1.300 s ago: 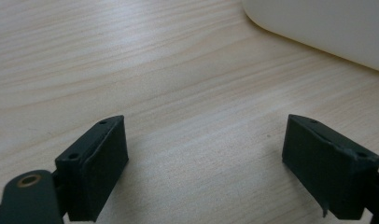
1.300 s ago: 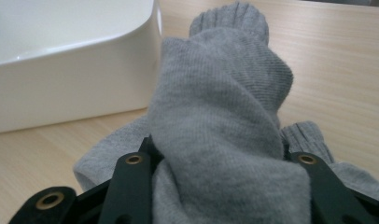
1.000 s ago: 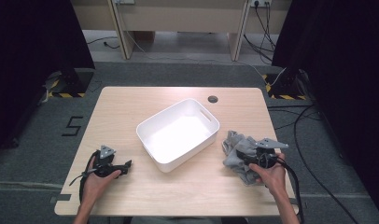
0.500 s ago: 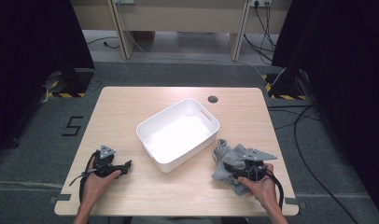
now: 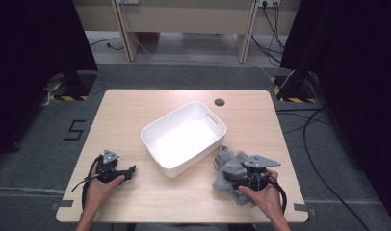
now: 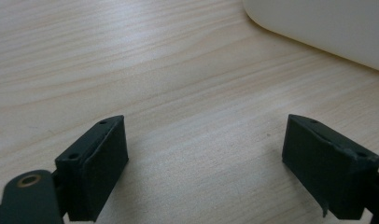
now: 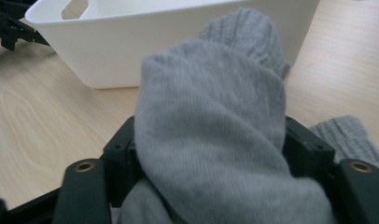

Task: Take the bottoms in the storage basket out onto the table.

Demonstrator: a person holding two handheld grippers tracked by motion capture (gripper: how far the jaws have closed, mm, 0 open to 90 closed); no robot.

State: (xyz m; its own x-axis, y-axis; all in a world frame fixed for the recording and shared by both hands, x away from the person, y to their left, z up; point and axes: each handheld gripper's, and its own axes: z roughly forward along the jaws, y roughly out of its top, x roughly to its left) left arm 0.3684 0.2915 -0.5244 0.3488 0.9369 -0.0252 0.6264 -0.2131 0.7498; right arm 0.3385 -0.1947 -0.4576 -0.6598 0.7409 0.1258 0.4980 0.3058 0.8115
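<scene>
A grey knitted cloth [image 5: 226, 169] lies crumpled on the wooden table [image 5: 136, 110], just right of the white bin's [image 5: 198, 156] near corner. My right gripper [image 5: 236, 183] points left into the cloth. In the right gripper view the cloth [image 7: 211, 107] bulges up between the two jaws and drapes over them; the jaws have just been opening and stand wide around it. My left gripper [image 5: 128, 172] rests low near the table's front left, open. Its jaws [image 6: 206, 154] stand wide apart over bare wood.
The white bin [image 7: 178, 42] is empty and sits at an angle in the table's middle. A dark round hole [image 5: 219, 102] marks the far side of the table. Cables trail on the floor to the right. The left gripper [image 7: 10, 25] shows beyond the bin's end.
My right gripper has slid left along the table with the cloth, bunching it nearer the bin's near corner. The left hand has stayed put.
</scene>
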